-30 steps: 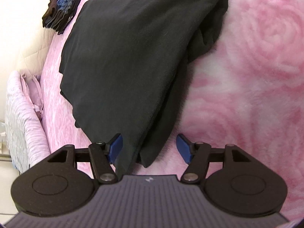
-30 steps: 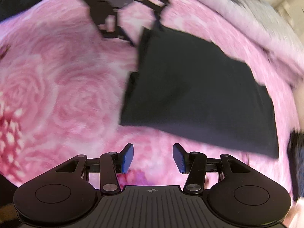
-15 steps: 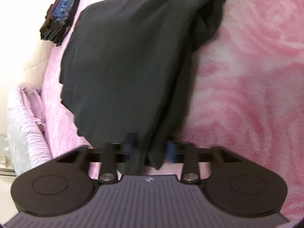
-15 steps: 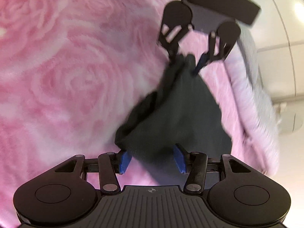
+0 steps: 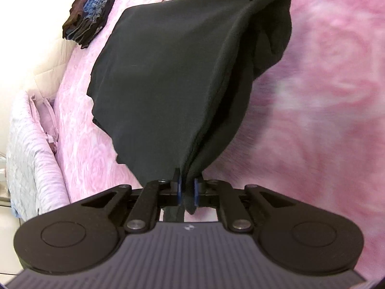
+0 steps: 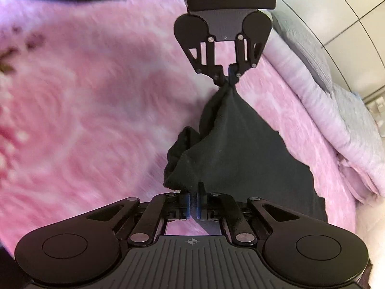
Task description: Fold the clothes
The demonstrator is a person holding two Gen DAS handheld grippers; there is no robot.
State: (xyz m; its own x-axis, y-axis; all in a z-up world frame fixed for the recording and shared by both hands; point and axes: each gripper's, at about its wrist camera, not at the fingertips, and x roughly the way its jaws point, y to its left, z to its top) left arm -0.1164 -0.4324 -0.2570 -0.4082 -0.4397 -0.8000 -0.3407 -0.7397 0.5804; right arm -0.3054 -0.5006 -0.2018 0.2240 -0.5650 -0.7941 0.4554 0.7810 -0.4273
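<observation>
No words, numbers or brand names can be read in either view. The only sign is a small round crosshair mark, a circle cut into quarters, printed at the front edge of the ribbed housing behind each pair of tongs: one in the left wrist view [image 5: 188,227] and one in the right wrist view [image 6: 191,241].

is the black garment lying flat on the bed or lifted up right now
Lifted: the black garment hangs stretched between the shut left claw and right claw, above the pink blanket.
</observation>
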